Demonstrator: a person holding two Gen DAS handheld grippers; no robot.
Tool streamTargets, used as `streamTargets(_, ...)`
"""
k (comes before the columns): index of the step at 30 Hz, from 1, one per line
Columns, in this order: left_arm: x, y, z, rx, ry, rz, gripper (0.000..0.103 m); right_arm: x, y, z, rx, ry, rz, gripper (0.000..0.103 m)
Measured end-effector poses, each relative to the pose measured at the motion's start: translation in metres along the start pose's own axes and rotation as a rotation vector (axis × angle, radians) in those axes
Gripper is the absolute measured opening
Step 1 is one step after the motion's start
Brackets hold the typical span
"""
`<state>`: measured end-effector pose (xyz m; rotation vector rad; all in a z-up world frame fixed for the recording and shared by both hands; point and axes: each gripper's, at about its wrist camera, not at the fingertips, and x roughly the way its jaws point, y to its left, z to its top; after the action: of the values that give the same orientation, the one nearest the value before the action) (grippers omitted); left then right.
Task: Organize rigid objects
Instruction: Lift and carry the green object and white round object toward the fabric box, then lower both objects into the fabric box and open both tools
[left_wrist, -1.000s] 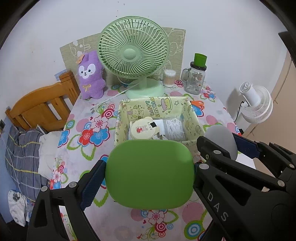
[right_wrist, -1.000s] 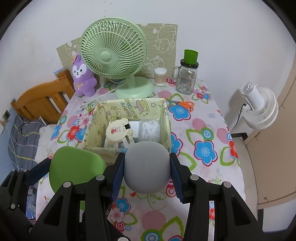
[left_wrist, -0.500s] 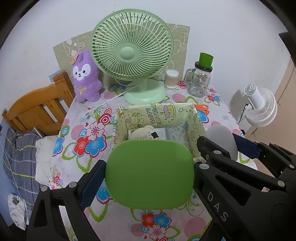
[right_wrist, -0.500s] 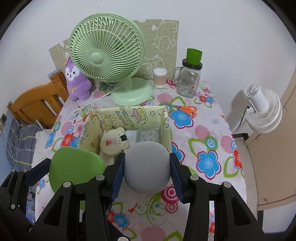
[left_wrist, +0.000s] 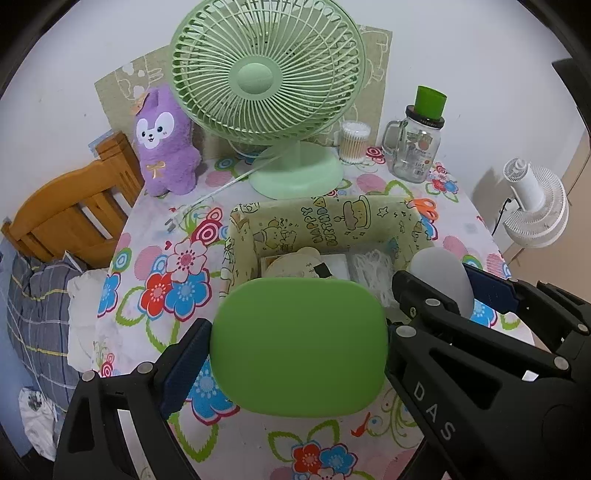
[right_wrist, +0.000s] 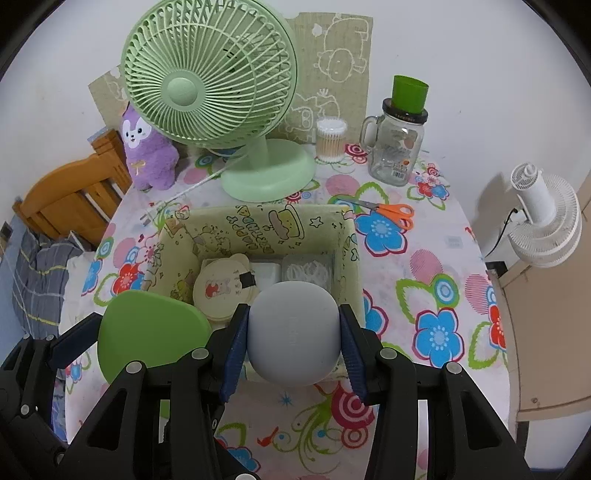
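With several items already in the fabric storage basket (right_wrist: 343, 251), the left hand-held gripper (left_wrist: 299, 347) clamps a green rounded case (left_wrist: 299, 347) and the right hand-held gripper (right_wrist: 293, 339) a grey rounded case (right_wrist: 293, 332), both yet to be deposited.

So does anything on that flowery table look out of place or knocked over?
Nothing is spilled or toppled. The orange scissors lie loose on the cloth beside the fabric box, and the fan's cord trails unplugged across the table. Both tongs grip their green and grey items squarely.

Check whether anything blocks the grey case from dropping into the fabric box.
Partly. The right gripper holds the grey case over the fabric box's near edge. The round bear tin and white items already cover the floor.
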<state>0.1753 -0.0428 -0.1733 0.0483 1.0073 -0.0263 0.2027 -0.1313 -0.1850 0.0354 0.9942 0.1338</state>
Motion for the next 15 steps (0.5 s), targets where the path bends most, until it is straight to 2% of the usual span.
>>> streamTargets(12,0.023,-0.002,0.000,0.030,0.046,0.004,0.095,0.025,-0.004,-0.003,0.038,0.048,0.010,0.051)
streamTargets(15,0.025,-0.003,0.001,0.034,0.047,-0.003,0.095,0.027,-0.004,-0.002,0.033,0.042,-0.001,0.059)
